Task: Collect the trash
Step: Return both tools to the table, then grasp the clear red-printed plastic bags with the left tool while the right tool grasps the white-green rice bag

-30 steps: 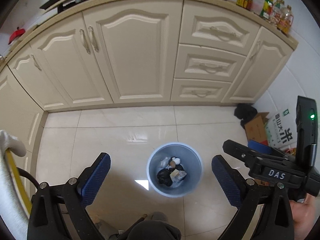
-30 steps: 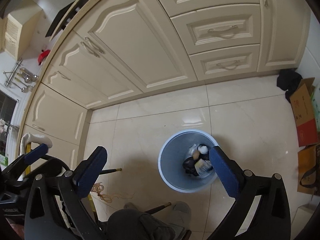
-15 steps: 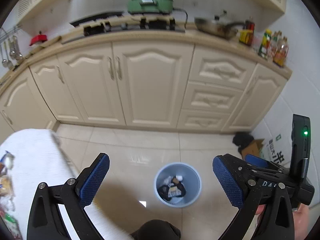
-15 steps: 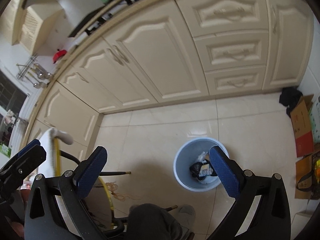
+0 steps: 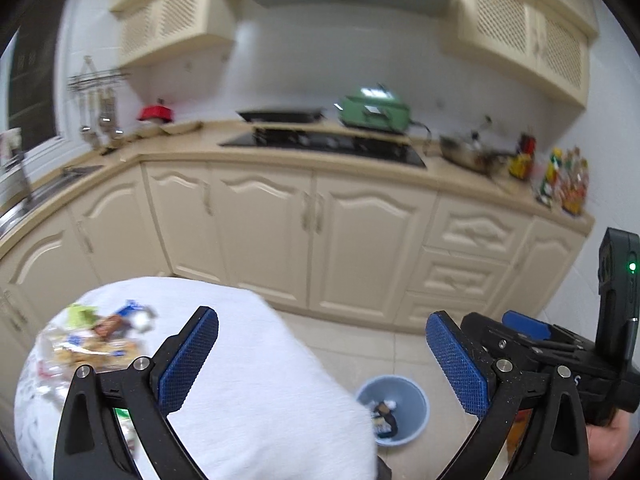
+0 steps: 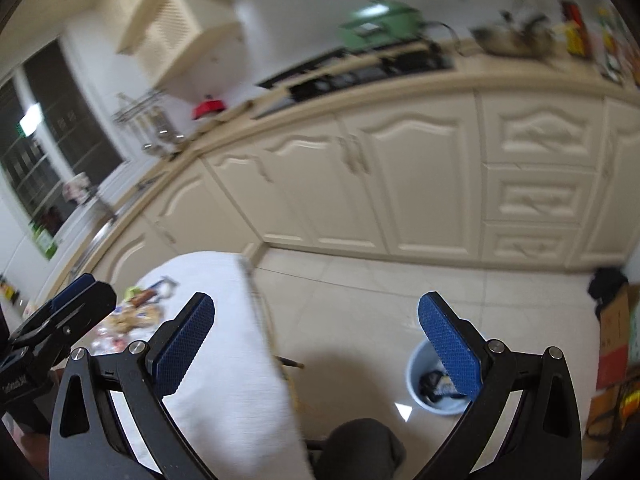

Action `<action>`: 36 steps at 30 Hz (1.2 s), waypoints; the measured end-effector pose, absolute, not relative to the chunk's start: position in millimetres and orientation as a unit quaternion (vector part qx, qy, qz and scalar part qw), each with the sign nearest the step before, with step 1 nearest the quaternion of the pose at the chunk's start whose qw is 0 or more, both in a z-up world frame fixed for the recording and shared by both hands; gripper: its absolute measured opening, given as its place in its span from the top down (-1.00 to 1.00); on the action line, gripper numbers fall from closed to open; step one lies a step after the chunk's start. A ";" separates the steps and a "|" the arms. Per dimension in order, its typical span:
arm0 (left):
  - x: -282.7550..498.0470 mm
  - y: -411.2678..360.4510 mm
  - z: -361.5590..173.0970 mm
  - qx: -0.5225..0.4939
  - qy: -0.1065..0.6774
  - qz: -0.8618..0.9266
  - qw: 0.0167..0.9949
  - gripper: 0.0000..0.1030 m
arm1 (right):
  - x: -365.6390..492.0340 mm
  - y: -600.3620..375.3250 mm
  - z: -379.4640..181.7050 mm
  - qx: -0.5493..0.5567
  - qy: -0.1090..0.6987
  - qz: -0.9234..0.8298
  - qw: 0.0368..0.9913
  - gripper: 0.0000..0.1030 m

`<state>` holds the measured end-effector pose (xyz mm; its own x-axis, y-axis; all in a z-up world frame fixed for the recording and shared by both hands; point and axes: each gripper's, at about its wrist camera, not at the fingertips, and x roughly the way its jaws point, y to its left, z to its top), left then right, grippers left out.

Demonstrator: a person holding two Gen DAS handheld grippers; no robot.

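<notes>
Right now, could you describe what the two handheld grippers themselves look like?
Both match: the left gripper and right gripper have black, Y-shaped frames with silver bolt heads, and fingers faced with blue cross-hatched pads. Seen from the left view, the right gripper's black body carries an upright black module with a green light and faint white lettering. No cables show.
</notes>
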<state>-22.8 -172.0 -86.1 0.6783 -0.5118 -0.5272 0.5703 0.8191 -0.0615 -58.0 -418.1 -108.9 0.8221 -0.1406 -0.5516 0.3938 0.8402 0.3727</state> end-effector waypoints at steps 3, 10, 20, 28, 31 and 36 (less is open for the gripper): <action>-53.8 -123.2 -75.2 0.035 0.249 -0.266 0.930 -0.99 | -47.1 -382.0 -92.4 0.218 0.253 -0.120 0.935 -1.00; -128.7 -23.1 -67.7 -0.003 0.227 -0.193 0.954 -0.99 | -15.7 -296.1 -68.8 0.157 0.249 -0.052 0.954 -1.00; -207.8 59.3 -84.8 -0.029 0.225 -0.097 0.969 -0.99 | 20.4 -193.0 -66.8 0.062 0.261 0.021 0.963 -1.00; -207.7 69.7 -104.7 -0.041 0.262 -0.049 0.963 -0.99 | 56.1 -151.5 -105.2 0.013 0.310 0.064 0.948 -1.00; -176.1 67.9 -105.8 -0.046 0.283 -0.039 0.957 -0.99 | 78.1 -137.2 -134.1 -0.007 0.347 0.080 0.934 -1.00; -139.5 67.8 -113.3 -0.055 0.320 -0.032 0.945 -0.99 | 111.4 -115.6 -181.2 -0.042 0.396 0.105 0.911 -1.00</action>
